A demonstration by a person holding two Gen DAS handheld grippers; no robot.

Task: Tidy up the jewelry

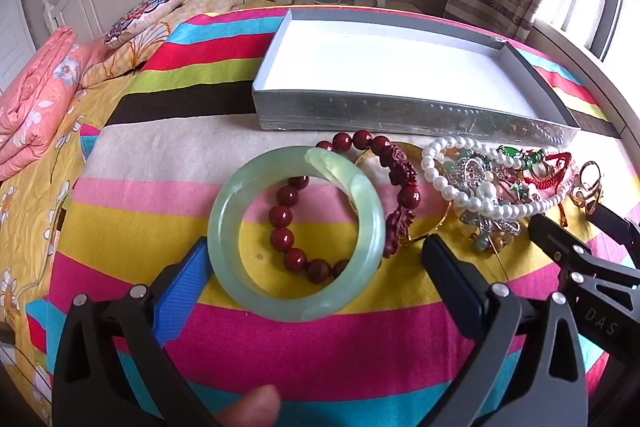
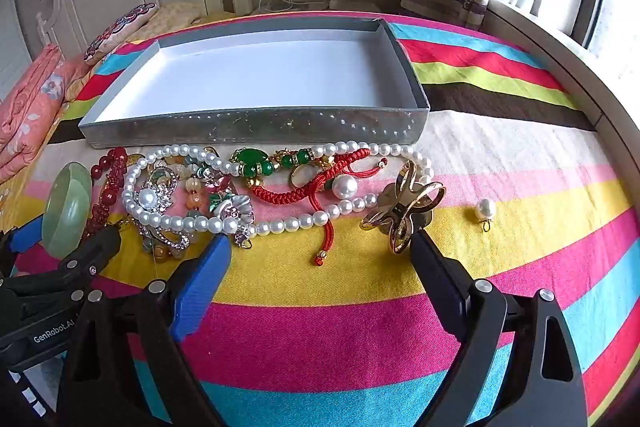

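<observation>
A pale green jade bangle (image 1: 296, 233) lies on the striped bedspread over a dark red bead bracelet (image 1: 288, 223). My left gripper (image 1: 318, 247) is open, its fingers on either side of the bangle; the blue pad (image 1: 188, 285) is at the bangle's left edge. A pearl necklace (image 2: 280, 225), brooches, a green stone bracelet (image 2: 256, 161), a red cord bracelet (image 2: 320, 183) and a gold hair clip (image 2: 404, 207) lie in a pile. My right gripper (image 2: 320, 251) is open and empty just in front of the pile.
An empty grey box with a white inside (image 1: 416, 113) (image 2: 256, 133) stands behind the jewelry. A loose pearl pendant (image 2: 485, 211) lies to the right. Folded pink bedding (image 1: 36, 103) and pillows lie at the left by the headboard.
</observation>
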